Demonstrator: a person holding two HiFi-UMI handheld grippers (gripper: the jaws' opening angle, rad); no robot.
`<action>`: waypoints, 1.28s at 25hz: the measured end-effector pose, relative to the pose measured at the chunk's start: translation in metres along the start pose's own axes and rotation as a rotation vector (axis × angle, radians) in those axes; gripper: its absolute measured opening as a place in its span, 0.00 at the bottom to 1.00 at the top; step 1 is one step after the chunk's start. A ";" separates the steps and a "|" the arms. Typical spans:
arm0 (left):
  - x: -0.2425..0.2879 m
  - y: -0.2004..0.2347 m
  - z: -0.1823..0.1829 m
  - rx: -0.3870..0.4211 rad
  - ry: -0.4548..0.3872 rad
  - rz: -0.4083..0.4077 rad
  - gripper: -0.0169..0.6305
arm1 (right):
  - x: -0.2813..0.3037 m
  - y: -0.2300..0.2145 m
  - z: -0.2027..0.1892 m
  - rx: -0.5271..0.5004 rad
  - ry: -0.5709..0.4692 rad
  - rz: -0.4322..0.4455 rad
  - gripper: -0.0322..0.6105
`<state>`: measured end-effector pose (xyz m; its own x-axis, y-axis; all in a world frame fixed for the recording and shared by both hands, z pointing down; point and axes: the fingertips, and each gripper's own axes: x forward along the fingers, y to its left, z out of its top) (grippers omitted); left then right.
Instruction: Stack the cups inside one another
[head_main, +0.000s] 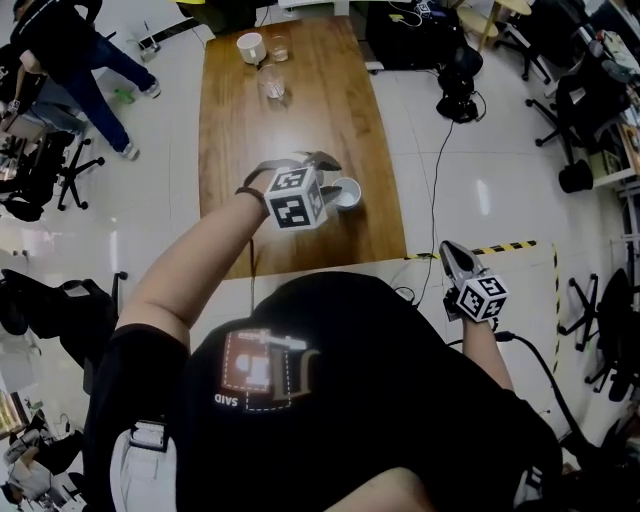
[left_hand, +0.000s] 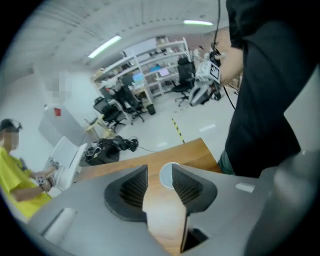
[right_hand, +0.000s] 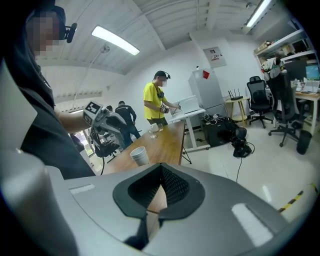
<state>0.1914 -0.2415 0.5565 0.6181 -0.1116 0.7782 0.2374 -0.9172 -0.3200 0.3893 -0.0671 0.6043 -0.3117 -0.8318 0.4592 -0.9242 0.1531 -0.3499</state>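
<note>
Standing on pale floor (head_main: 500, 170), wooden table (head_main: 300, 110) held white cup (head_main: 345, 192) just beyond the released left gripper (head_main: 297, 165); right gripper (right_hand: 159, 172) clenched.

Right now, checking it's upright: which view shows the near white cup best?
Right gripper view: white cup whole, side-on, upright. Head view: top-down, partly behind the left gripper. Left gripper view: only its rim.

A white paper cup (head_main: 345, 193) stands upright, mouth up, on the desk (head_main: 230, 150), just beside the left tongs (head_main: 296, 163). Seen along them, its round rim shows in the gap between their spread tips. Well beyond, at the far end, stand a white cup (head_main: 251, 47), a clear cup (head_main: 279, 48) beside it, and a second clear cup (head_main: 273, 87) somewhat nearer. All are well apart from the right tongs (head_main: 452, 252).
</note>
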 end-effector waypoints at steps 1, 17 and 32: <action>-0.020 0.012 -0.001 -0.069 -0.054 0.053 0.25 | 0.002 0.001 0.006 -0.008 -0.008 0.006 0.07; -0.218 -0.046 -0.223 -1.327 -0.711 0.619 0.03 | 0.092 0.097 0.120 -0.222 -0.086 0.251 0.07; -0.236 -0.104 -0.250 -1.432 -0.777 0.711 0.03 | 0.145 0.137 0.106 -0.139 -0.018 0.358 0.07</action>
<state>-0.1660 -0.2152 0.5411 0.5794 -0.7978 0.1666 -0.7227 -0.4085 0.5575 0.2407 -0.2233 0.5361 -0.6176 -0.7215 0.3131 -0.7788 0.5056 -0.3712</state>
